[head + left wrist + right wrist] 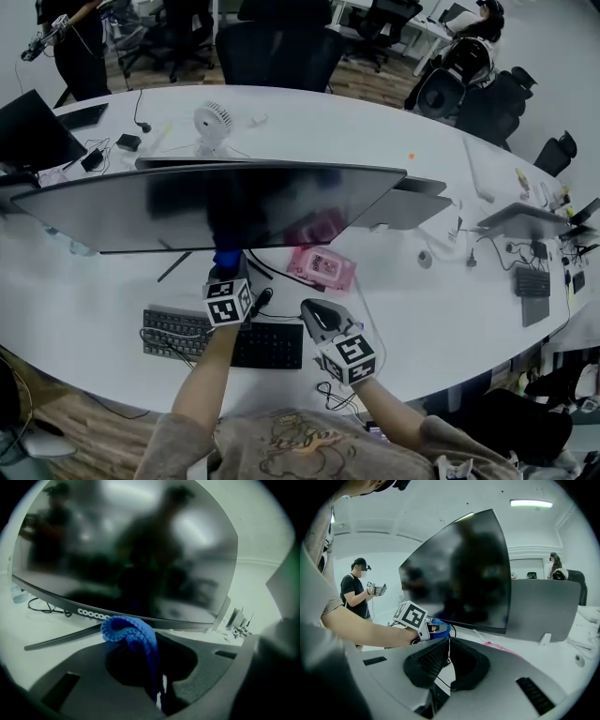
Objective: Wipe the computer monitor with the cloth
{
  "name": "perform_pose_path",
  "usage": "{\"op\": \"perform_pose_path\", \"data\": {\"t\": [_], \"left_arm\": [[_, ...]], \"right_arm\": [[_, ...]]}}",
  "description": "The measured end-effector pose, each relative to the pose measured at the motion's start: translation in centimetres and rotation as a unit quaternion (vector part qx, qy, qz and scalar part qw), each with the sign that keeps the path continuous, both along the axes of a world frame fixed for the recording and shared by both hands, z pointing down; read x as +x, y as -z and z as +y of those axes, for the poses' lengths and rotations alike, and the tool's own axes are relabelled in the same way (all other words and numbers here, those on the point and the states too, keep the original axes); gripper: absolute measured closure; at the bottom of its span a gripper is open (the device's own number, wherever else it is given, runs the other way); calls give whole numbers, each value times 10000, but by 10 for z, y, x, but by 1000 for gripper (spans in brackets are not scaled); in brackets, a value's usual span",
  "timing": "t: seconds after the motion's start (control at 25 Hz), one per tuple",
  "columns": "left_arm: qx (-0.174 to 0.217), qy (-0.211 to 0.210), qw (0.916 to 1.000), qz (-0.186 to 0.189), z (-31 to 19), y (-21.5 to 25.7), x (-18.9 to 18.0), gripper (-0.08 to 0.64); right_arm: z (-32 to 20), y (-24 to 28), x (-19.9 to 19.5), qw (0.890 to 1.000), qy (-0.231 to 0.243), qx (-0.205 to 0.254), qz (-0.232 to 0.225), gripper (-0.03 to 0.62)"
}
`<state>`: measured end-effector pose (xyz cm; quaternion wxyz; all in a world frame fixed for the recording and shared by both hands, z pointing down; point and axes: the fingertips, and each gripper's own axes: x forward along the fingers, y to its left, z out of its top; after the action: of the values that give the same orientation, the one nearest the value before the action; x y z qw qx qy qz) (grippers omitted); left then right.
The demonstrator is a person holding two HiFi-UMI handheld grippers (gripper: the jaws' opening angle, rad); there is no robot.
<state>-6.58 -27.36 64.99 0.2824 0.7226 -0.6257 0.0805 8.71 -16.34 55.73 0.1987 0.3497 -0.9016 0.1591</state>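
The left hand-held gripper (227, 262) is pinching the blue cloth (131, 632) tight between its jaws, and a folded loop of it is bulging out above the tips. The monitor (216, 202) is standing directly ahead of and above that loop. The cloth is sitting right at the screen's bottom edge, roughly mid-width, though I cannot tell whether it is touching. The screen's long axis is running left to right across the desk (422, 309), so a wipe would probably need to go up onto the glass and then sideways along it. The right hand-held gripper (319, 314) is hanging well back from the screen, over the desk beside the keyboard (253, 342), with its jaws drawn together on nothing. The left one is clearly the nearer.
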Motion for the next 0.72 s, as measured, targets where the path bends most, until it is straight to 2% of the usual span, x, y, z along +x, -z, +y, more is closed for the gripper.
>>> {"op": "perform_pose_path", "data": {"t": [0.44, 0.72], "left_arm": [[36, -551, 9985, 1, -19, 1, 106, 512], [92, -918, 9956, 178, -30, 4, 176, 512]], "right_arm": [[-2, -3, 78, 9993, -368, -11, -9, 569], [-1, -8, 116, 9987, -515, -44, 21, 569]]}}
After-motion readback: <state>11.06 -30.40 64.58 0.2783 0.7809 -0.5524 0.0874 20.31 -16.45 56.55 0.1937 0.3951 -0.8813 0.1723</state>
